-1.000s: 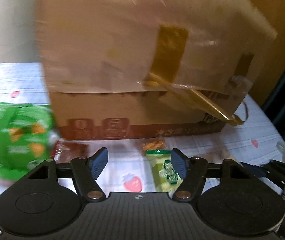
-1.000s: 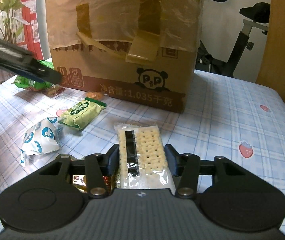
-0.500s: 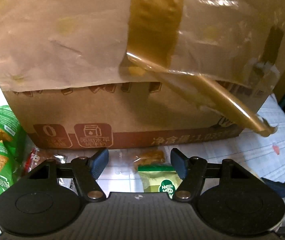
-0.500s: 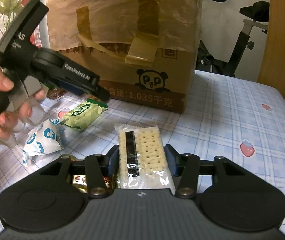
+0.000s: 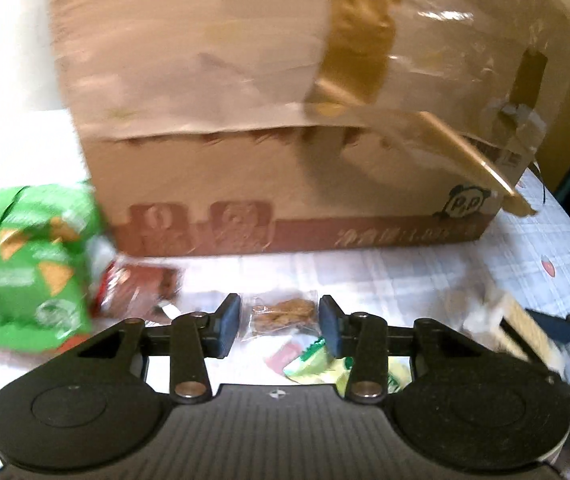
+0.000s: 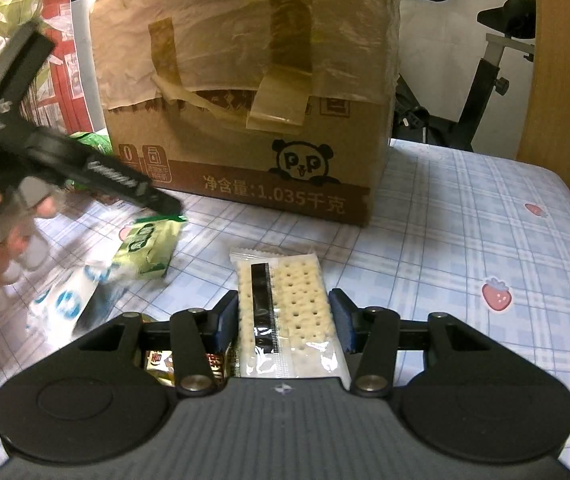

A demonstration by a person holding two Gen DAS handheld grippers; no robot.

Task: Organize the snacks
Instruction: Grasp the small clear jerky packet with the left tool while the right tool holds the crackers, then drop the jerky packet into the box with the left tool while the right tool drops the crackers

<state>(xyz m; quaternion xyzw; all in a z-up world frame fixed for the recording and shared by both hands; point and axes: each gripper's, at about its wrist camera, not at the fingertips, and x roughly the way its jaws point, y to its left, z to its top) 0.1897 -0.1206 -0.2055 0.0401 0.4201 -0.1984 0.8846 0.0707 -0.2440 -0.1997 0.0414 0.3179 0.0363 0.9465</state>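
My right gripper [image 6: 283, 318] is shut on a clear packet of white crackers [image 6: 285, 304], held just over the checked tablecloth. My left gripper [image 5: 279, 320] is open and empty, its pads either side of a small brown snack packet [image 5: 285, 312] on the cloth. It also shows in the right wrist view [image 6: 165, 204], above a light green packet [image 6: 149, 252]. The tall cardboard box [image 6: 253, 120] with torn tape stands just beyond both grippers, and also fills the left wrist view [image 5: 285, 120].
A green chip bag [image 5: 29, 256] and a red-brown packet [image 5: 137, 288] lie left of the box. A white and blue packet [image 6: 73, 300] and a dark wrapped snack [image 6: 165, 364] lie near my right gripper. An exercise bike [image 6: 485, 80] stands behind the table.
My left gripper has drawn back from the box and dropped toward the brown packet, with its jaws narrower. The right gripper has stayed still with the crackers.
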